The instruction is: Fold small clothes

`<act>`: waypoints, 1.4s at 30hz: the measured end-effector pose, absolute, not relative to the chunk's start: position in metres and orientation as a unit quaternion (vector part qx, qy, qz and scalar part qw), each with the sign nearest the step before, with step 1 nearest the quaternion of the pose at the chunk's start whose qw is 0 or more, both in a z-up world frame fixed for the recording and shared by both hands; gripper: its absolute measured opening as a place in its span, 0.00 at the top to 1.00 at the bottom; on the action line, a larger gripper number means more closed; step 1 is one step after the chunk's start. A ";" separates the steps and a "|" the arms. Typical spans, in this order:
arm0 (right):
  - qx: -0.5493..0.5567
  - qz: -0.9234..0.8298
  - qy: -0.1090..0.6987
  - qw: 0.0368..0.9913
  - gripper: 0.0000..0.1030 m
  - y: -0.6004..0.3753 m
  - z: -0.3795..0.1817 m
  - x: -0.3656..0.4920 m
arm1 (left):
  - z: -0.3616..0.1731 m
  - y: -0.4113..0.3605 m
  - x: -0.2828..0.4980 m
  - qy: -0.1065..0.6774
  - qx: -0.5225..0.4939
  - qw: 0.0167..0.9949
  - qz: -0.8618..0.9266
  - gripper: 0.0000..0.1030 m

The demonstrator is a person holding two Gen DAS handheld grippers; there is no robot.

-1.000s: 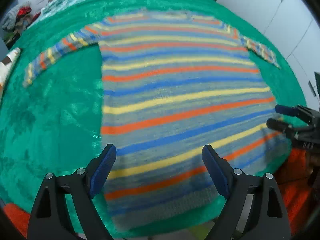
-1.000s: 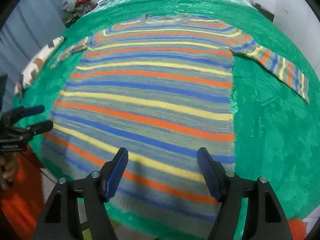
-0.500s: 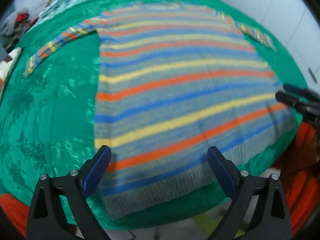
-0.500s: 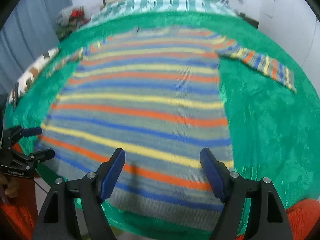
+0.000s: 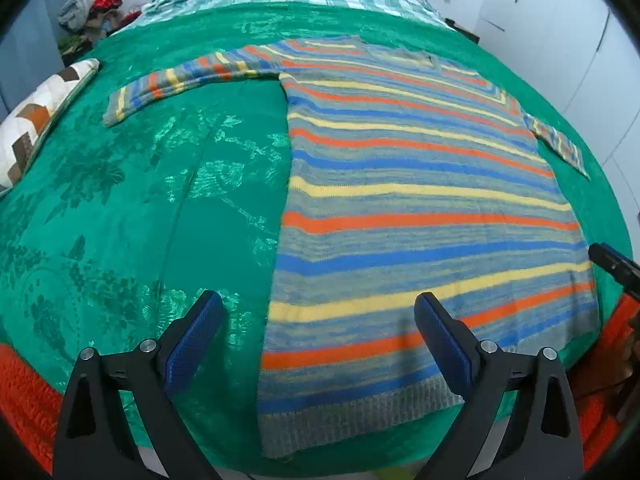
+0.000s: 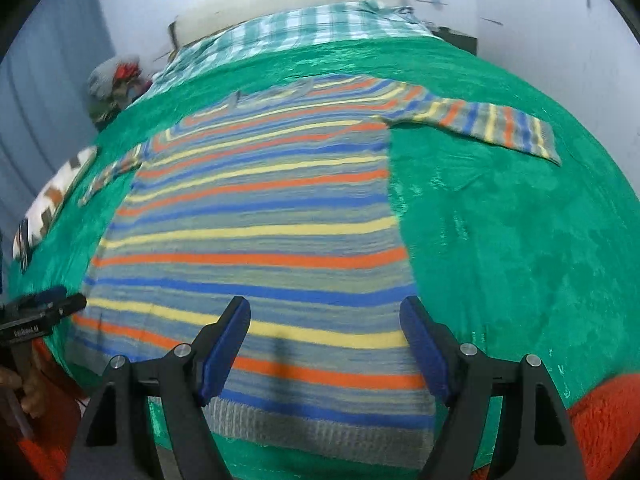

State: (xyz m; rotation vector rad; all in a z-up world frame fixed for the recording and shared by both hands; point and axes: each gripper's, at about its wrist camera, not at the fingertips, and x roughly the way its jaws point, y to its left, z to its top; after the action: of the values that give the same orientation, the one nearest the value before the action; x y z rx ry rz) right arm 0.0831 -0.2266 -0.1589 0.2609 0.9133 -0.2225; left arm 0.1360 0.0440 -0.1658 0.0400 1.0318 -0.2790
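Both claws shifted outward & opened wider, empty, over sweater [image 5: 420,216] hem corners: left claw [image 5: 318,330], right claw [image 6: 324,334].

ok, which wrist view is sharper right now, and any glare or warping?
Left wrist view: crisp striped knit sweater, sheen patches on the green velvet bedspread. Right wrist view: the sweater's stripes smeared by motion blur. Both: heavy fisheye bulge, dark corners.

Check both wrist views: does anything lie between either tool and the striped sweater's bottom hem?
Nothing visible does. The striped knitted sweater lies flat on the green blanket, with nothing lying on it. The left tool and the right tool are both open above its grey hem, holding nothing.
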 end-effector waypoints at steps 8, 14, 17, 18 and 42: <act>0.150 -0.119 0.441 0.877 0.25 -0.236 -0.162 0.081 | -0.177 0.038 0.137 0.510 0.027 0.848 -0.142 0.06; 0.147 -0.115 0.449 0.874 0.25 -0.234 -0.167 0.084 | -0.191 0.032 0.139 0.531 0.047 0.834 -0.141 0.04; 0.146 -0.112 0.451 0.873 0.25 -0.233 -0.169 0.085 | -0.193 0.028 0.139 0.533 0.054 0.833 -0.141 0.01; 0.147 -0.112 0.452 0.873 0.25 -0.233 -0.169 0.086 | -0.194 0.026 0.139 0.534 0.059 0.831 -0.141 0.01; 0.126 -0.097 0.467 0.870 0.25 -0.222 -0.174 0.092 | -0.204 0.006 0.136 0.545 0.119 0.817 -0.150 0.00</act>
State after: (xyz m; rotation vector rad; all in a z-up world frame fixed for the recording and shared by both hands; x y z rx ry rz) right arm 0.0918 -0.2225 -0.1738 0.2634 0.9760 -0.2039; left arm 0.1361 0.0060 -0.2042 0.2542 1.1611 -0.3190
